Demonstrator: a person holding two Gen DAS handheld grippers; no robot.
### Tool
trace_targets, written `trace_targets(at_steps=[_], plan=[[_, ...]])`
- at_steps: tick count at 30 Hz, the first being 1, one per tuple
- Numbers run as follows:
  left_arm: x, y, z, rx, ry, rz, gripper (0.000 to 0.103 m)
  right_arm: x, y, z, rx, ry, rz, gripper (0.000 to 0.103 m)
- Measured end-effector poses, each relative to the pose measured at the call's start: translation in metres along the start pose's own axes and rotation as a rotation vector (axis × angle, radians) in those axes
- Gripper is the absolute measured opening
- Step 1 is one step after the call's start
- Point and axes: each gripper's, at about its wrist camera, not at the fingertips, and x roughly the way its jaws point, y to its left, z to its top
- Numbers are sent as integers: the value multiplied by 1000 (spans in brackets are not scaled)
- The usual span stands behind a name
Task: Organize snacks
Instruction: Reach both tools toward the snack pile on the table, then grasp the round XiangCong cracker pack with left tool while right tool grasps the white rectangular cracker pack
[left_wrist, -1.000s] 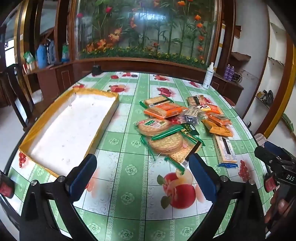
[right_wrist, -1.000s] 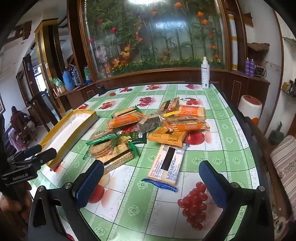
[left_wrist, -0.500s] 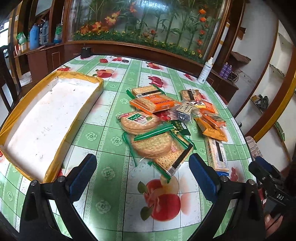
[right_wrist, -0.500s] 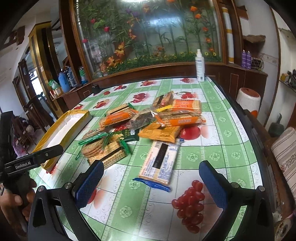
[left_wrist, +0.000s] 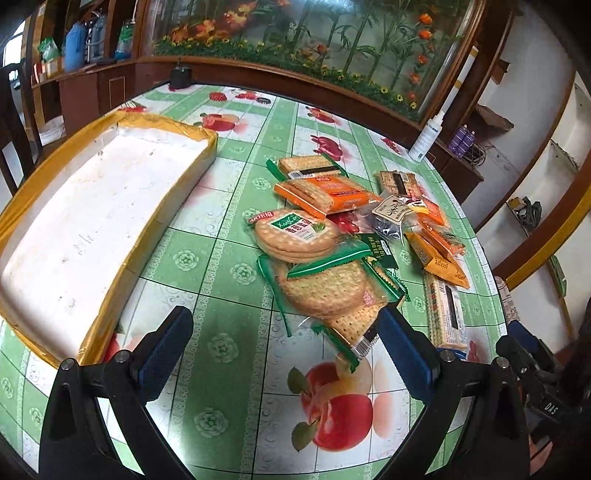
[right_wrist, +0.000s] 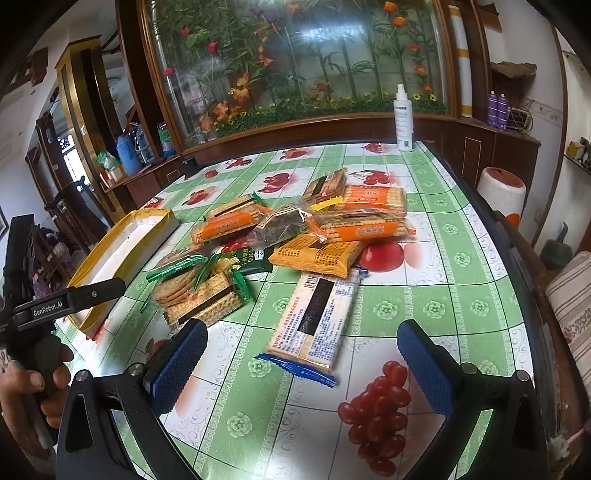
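Both grippers, left (left_wrist: 280, 339) and right (right_wrist: 301, 354), hang wide open and empty above the table's (left_wrist: 221, 406) near edge. Snack packets (left_wrist: 325, 288) lie heaped mid-table, the tray (left_wrist: 92, 221) along the left edge. Overlapping slippery wrappers could drag neighbours along, or crush biscuits.

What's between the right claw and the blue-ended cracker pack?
Nothing: in the right wrist view only bare tablecloth lies between the open right claw and the blue-ended cracker pack just ahead.
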Motion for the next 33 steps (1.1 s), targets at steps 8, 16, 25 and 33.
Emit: trace_targets(at_steps=[8,16,25,33], plan=[[15,-11,17,-2,30,15,100,8,-1,0,15,23,-25,103],[51,-13,52,-45,98,59,100,16,-4,-1,42,39,-29,103],[80,-23,70,-38,165,116,100,29,-11,10,62,65,-34,103],[94,-26,72,-10,176,177,100,49,-8,6,66,126,-70,103]])
